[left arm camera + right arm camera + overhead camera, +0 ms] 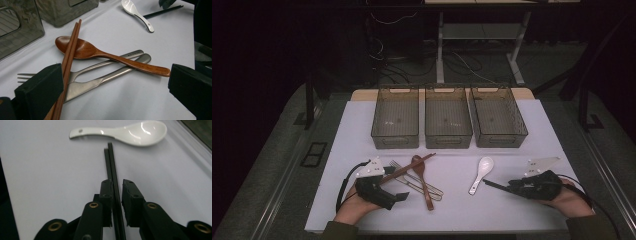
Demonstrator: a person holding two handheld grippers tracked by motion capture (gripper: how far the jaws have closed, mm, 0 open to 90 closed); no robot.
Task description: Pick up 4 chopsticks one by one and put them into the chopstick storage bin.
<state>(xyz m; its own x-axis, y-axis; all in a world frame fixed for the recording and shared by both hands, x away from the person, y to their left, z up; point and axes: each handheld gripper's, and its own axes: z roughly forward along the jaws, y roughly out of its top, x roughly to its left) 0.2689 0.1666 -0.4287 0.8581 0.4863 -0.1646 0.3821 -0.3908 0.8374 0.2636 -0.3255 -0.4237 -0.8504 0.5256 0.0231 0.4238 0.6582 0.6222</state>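
Chopsticks are what both of my hands are dealing with. My right gripper (117, 195) is lying low near the right end of the white surface (537, 210), and its fingers (107, 195) are pinching a pair of black chopsticks (111, 167); the sticks are running forward between the pads, lying against the left pad with a thin gap showing beside the right one, and I am holding them nearly level, their tips pointing at a white ceramic spoon (135, 133) and stopping just short of it. That spoon is lying on its own in the right half of the surface, bowl toward the bins. My left gripper (112, 87) is resting near the left front edge, its fingers (40, 90) spread wide apart. A pair of brown wooden chopsticks (71, 47) is leaning against the inner face of one of those fingers, while the other finger is standing well clear of them. These chopsticks are crossing over the bowl of a wooden spoon (85, 50), whose handle is lying across a metal fork (82, 71) and a metal knife (105, 78). Three smoky translucent bins (448, 122) are standing side by side along the far part of the surface, beyond all the cutlery.
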